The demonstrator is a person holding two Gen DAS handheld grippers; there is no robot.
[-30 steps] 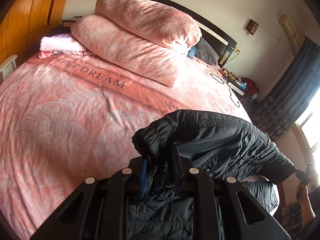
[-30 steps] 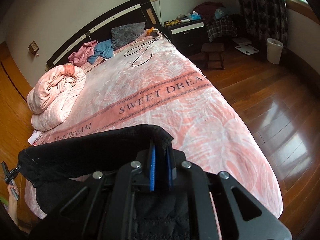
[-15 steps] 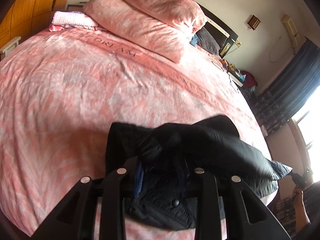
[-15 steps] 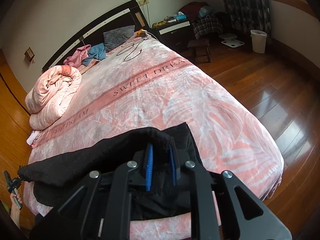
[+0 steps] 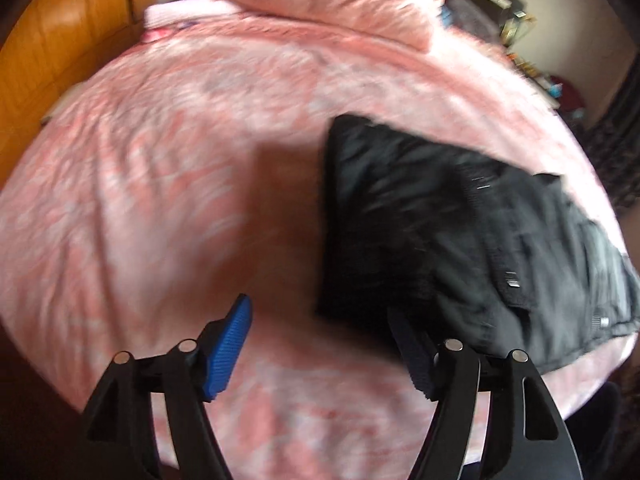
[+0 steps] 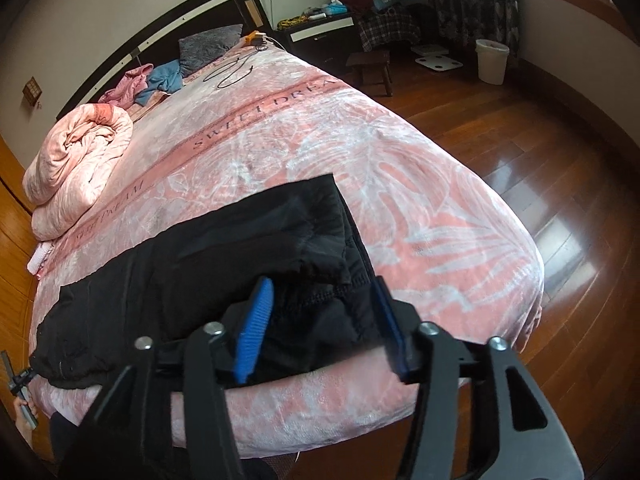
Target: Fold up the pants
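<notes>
Both the left gripper point(image 5: 320, 344) and right gripper point(image 6: 320, 324) gape wide, holding nothing. Half a second ago each pinched the folded black padded pants point(image 6: 224, 248); these now lie released on the pink patterned bedspread point(image 6: 420, 208).

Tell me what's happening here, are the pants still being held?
No. A person with a gripper in each hand is folding black pants on a pink bed. The pants lie folded over near the bed's foot edge. The left gripper and right gripper both have their jaws open and hold nothing; the right one hovers over the pants' near end.
</notes>
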